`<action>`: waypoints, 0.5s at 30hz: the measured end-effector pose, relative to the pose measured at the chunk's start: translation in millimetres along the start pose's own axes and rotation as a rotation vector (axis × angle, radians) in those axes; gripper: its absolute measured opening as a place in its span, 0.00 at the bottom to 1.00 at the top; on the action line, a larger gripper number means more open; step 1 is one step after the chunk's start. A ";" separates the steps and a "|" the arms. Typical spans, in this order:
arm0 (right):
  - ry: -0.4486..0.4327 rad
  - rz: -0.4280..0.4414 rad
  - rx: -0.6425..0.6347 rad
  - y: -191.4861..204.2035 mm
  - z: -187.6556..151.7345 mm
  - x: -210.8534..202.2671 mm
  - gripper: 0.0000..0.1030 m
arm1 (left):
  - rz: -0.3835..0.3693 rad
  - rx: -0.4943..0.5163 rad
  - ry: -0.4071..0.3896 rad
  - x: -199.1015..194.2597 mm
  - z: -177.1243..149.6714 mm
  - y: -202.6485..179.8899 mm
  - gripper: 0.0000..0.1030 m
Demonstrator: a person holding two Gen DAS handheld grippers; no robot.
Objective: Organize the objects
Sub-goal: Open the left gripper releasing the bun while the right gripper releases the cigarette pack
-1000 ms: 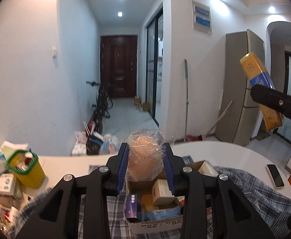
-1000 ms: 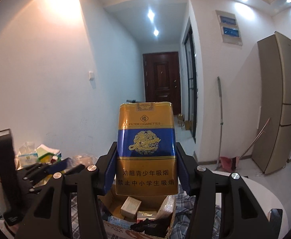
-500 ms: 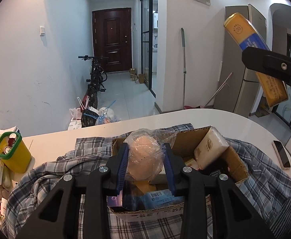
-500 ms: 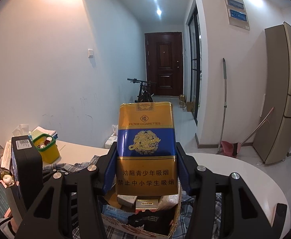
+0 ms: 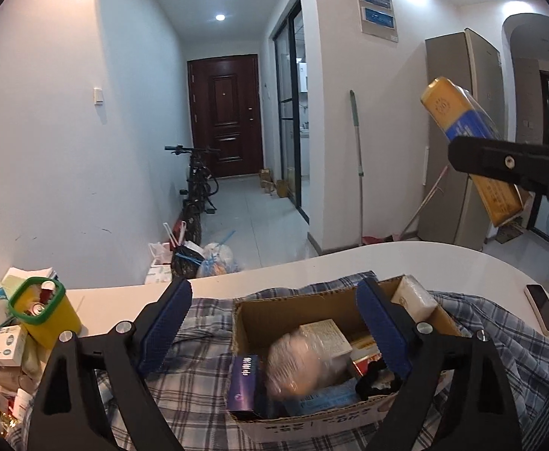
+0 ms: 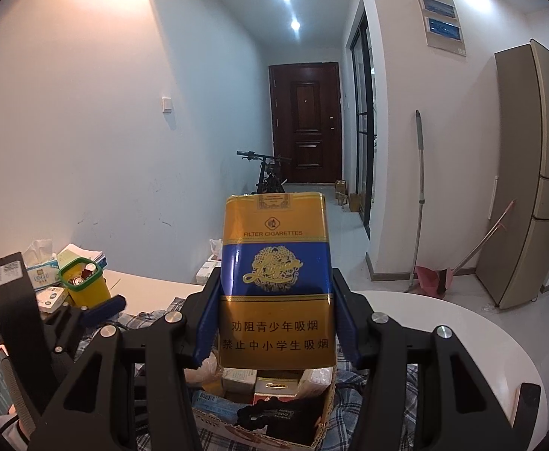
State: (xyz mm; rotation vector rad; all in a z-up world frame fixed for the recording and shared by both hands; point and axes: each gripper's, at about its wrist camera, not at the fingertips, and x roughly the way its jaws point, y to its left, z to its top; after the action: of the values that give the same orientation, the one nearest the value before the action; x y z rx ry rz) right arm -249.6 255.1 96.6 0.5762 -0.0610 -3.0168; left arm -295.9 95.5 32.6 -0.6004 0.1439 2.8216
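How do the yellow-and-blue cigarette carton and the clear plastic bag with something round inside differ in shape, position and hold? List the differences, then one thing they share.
1. The cigarette carton is a stiff, flat-sided box; the plastic bag is soft and crumpled.
2. The carton is in the air above the cardboard box; the bag lies inside it.
3. The right gripper clamps the carton; the left gripper has just been opening, the bag loose below its jaws.

Shared: both are over the same box.

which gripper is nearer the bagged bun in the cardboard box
Left. The left gripper hangs right over the bagged bun, jaws just opened and clear of it. The right gripper is up off to the side, holding the cigarette carton.
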 end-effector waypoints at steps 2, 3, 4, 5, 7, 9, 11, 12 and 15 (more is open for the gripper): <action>0.000 -0.001 0.003 -0.3 -0.2 0.4 0.51 | 0.010 -0.022 -0.015 -2.7 1.5 4.8 0.88; 0.000 -0.001 0.004 -0.4 -0.3 0.8 0.51 | 0.018 -0.037 -0.024 -3.9 2.1 7.9 0.88; 0.002 -0.001 0.004 -0.2 -0.4 1.5 0.51 | 0.027 -0.053 -0.030 -4.5 2.5 11.2 0.88; 0.004 0.000 0.003 0.2 -0.9 2.5 0.51 | 0.034 -0.065 -0.029 -4.0 3.7 14.5 0.88; 0.010 -0.001 0.000 2.7 -2.5 5.9 0.51 | 0.037 -0.086 -0.016 -1.8 5.3 20.2 0.88; 0.022 0.000 -0.007 5.0 -5.4 11.2 0.51 | 0.038 -0.107 -0.006 0.4 5.5 25.4 0.88; 0.040 -0.002 -0.008 7.0 -8.8 19.1 0.51 | 0.046 -0.121 0.008 3.9 6.5 28.6 0.88; 0.054 0.001 -0.003 8.2 -12.2 25.5 0.51 | 0.050 -0.128 0.020 6.5 6.2 30.6 0.88; 0.117 0.010 0.008 11.2 -25.1 47.6 0.51 | 0.064 -0.132 0.058 14.6 3.7 33.5 0.88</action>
State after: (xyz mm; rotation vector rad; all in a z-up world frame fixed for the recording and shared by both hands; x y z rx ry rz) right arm -283.8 239.8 56.4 0.7494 -0.0693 -2.9673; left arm -319.1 67.0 31.4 -0.7194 -0.0137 2.8933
